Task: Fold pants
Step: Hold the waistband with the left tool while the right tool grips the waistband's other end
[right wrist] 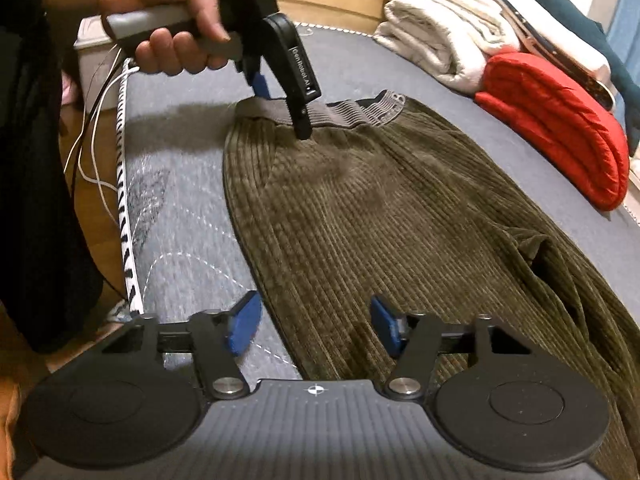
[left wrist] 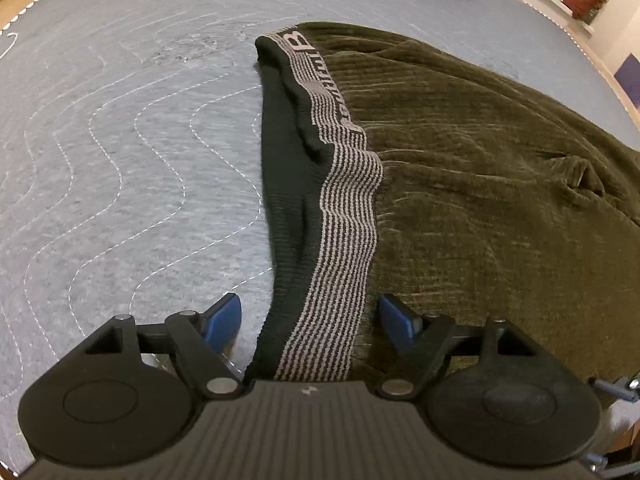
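Observation:
Olive corduroy pants [right wrist: 360,208] lie flat on a grey quilted mat [left wrist: 120,160]. Their striped grey-and-black waistband [left wrist: 344,208] runs away from the left wrist camera. My left gripper [left wrist: 312,326] stands open astride the near end of the waistband, and its blue pads [left wrist: 224,324] do not touch the fabric. In the right wrist view a hand [right wrist: 160,12] holds the left gripper [right wrist: 282,110] tip-down over the waistband's left end. My right gripper [right wrist: 314,328] is open over the pants' near left edge, one pad above the mat and the other above corduroy.
A red padded item [right wrist: 560,128] and folded white cloths [right wrist: 440,40] lie beyond the pants at the mat's far right. The mat's striped trim [right wrist: 124,200] marks its left edge, with loose cables [right wrist: 92,140] and a pale bin [right wrist: 90,64] beside it. A dark sleeve fills the left side.

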Available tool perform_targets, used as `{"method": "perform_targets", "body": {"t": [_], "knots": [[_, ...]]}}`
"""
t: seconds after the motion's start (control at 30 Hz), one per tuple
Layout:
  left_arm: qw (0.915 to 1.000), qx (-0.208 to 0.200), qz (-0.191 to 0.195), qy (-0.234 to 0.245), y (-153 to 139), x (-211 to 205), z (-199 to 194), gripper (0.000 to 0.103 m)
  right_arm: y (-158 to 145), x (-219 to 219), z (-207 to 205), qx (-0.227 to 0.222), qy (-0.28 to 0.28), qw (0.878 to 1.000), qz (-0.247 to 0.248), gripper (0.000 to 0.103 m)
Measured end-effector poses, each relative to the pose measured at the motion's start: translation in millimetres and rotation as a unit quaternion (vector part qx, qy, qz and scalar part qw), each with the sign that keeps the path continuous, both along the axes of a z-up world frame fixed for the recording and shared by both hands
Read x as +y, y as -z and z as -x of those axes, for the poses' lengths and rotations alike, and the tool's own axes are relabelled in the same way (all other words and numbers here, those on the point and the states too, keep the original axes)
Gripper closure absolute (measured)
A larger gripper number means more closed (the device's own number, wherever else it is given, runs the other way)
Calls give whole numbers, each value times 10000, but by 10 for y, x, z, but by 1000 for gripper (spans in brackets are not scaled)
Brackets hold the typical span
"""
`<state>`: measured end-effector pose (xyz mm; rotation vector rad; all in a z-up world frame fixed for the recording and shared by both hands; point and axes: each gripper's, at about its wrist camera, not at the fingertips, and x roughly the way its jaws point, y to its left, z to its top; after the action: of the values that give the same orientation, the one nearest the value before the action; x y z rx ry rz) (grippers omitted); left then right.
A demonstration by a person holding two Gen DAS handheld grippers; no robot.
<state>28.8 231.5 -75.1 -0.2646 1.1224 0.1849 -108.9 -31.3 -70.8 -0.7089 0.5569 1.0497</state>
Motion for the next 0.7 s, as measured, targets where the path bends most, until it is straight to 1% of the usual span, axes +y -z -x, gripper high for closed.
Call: {"method": "perform_targets", "body": {"t": [0.03,0.07,0.1,0.13,0.17,0.2,0.23,0.27,0.33,0.43,0.5,0.57,0.6,0.63,0.7], "knots": [[10000,-10,16,24,-3,11,11,23,24,4,-1,9,-38,10000,44,61],[10000,-21,36,47,0,15,17,24,49,5,2,22,-98,9999,95,63],[9999,-33,68,85,4,21,21,28,79,12,6,18,-160,9998,133,65],[9999,-48,105,128,15,16,16,35,99,12,18,-21,-222,9996,144,67],[9997,-71,168,189,15,9,15,40,104,10,27,-62,-292,9994,146,69],[9996,-85,167,232,4,-11,14,44,104,16,34,-74,-354,9992,154,74],[9995,-96,88,292,-12,-36,26,50,99,28,39,-72,-393,9991,161,81],[9993,-109,16,358,-25,-63,34,52,94,35,42,-81,-413,9990,171,83],[9990,-155,-65,421,-71,-91,66,64,89,51,58,-147,-475,9986,194,88],[9985,-364,-23,414,-211,-71,177,73,49,33,43,-114,-529,9985,85,91],[9977,-538,76,409,-335,-50,298,75,-12,15,34,-81,-560,9984,-22,91],[9971,-604,79,462,-417,-50,405,75,-76,-14,37,-49,-649,9979,-67,91],[9972,-562,34,489,-425,-54,442,75,-100,-36,41,-32,-722,9974,-79,91],[9974,-490,-42,518,-411,-59,458,77,-104,-50,43,16,-789,9969,-61,91],[9980,-218,-349,480,-337,-67,429,78,-68,-71,45,102,-914,9957,86,91]]}}
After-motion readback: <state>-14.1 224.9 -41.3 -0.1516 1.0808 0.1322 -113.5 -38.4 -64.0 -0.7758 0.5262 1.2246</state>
